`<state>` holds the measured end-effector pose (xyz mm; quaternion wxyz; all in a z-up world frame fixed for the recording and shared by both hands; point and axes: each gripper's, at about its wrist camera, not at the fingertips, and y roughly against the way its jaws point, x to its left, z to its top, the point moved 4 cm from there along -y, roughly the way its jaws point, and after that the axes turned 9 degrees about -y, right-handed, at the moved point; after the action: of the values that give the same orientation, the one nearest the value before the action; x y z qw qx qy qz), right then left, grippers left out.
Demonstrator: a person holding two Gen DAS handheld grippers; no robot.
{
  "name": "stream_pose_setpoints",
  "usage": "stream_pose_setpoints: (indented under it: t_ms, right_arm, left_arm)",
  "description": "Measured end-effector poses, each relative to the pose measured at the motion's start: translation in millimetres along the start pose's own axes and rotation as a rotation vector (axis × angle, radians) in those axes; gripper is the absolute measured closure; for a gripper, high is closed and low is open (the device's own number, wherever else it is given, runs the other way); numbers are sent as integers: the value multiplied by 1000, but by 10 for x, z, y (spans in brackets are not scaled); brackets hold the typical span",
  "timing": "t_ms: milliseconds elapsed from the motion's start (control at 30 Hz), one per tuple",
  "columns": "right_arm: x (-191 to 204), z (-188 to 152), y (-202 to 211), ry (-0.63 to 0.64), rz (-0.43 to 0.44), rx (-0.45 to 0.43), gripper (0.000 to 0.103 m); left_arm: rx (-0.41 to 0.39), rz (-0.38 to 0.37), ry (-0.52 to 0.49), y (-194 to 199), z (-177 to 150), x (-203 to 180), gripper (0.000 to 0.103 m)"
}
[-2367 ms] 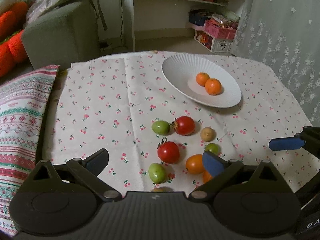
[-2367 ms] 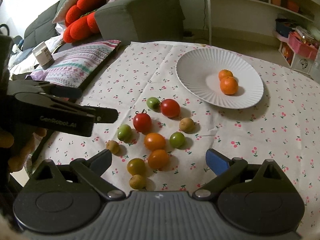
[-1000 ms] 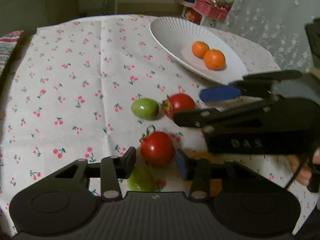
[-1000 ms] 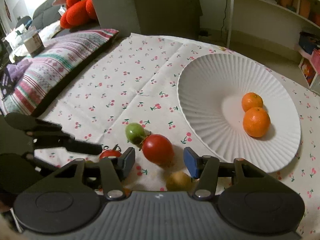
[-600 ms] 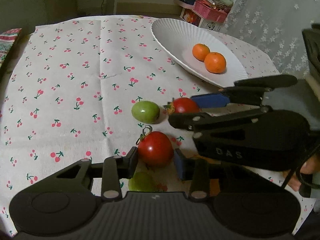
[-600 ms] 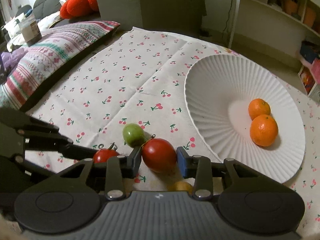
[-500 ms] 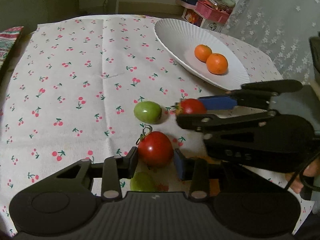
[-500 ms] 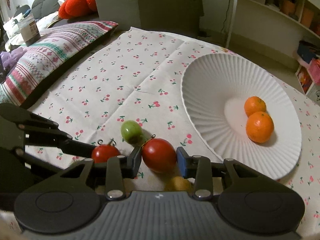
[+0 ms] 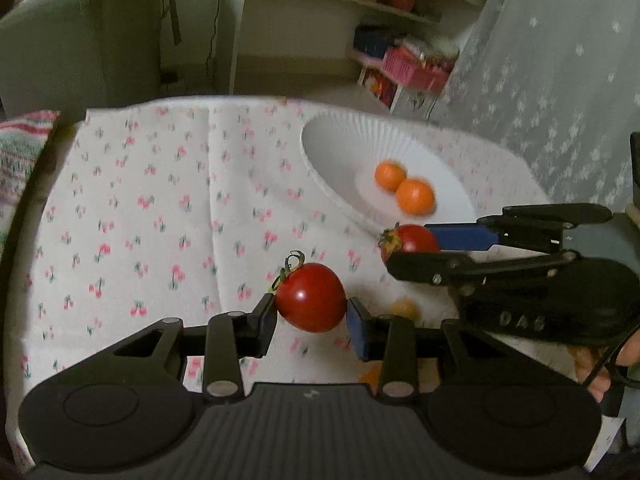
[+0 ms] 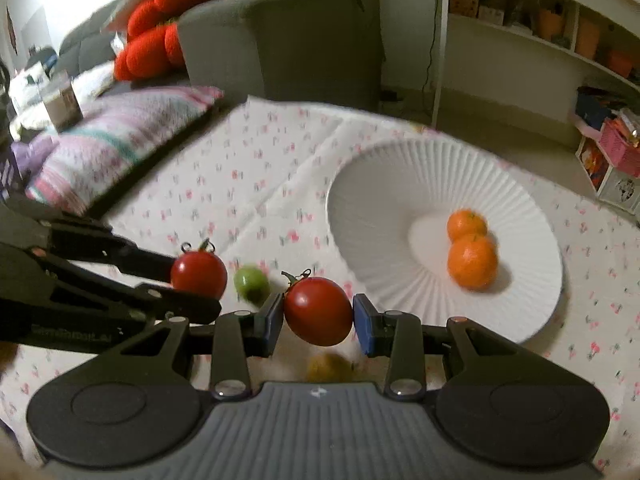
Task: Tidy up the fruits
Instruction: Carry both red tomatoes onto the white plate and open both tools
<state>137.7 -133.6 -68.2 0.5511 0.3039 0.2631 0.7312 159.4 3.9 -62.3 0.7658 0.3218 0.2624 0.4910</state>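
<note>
Mid-carry over the cherry-print tablecloth [image 9: 160, 200]: two round red tomatoes, one per gripper. Left gripper [image 9: 311, 318] clamped on a stemmed red tomato [image 9: 310, 297], held clear of the cloth; right gripper [image 10: 318, 318] pinched on a second red tomato [image 10: 318, 311], likewise aloft. Just ahead, the white ribbed plate [image 10: 400, 184] with two small orange citrus fruits [image 10: 472, 261] near its middle. Left behind on the cloth: a small green tomato [image 10: 251, 282] and a yellowish one [image 10: 326, 367], partly hidden under the right gripper. Step in hand, by the look of it: transfer to the plate. Next, probably: forward over the rim, down onto bare plate beside the oranges, then a gentle release to stop any rolling.
</note>
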Motion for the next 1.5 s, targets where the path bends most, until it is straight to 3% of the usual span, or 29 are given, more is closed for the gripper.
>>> stream_pose_setpoints:
  t_ms: [167,400,567,767,1233,1333,1367,1400,1500]
  right_arm:
    - [-288,262,162,-127,-10,-66,69]
    - [-689,221,-14,-335,-50,-3,69]
    - [-713,134,-71,-341,-78,10,69]
    - [-749,29,-53,-355,-39,15,68]
    - [-749,30,-83,-348,-61,13,61]
    - [-821,-30,-99,-371,-73,27,61]
    - [-825,-48,-94,-369,-73,22,63]
    - [-818,-66,-80,-358,-79,17,63]
    - [-780,-61,-30,-331,-85,2,61]
  left_arm:
    - [-111,-20,5,70,267,-72,81]
    - [-133,-54,1,-276,558,-328,81]
    - [-126,-100,77,-513,606,-334,80]
    - [-98,-121,125,-660,575,-270,80]
    - [-113,-133,134,-577,540,-197,77]
    - [-121,-126,143,-548,546,-183,68]
    - [-123,-110,141,-534,551,-175,56]
    - [-121,-84,141,-527,551,-157,52]
    - [-120,-83,156,-524,543,-105,51]
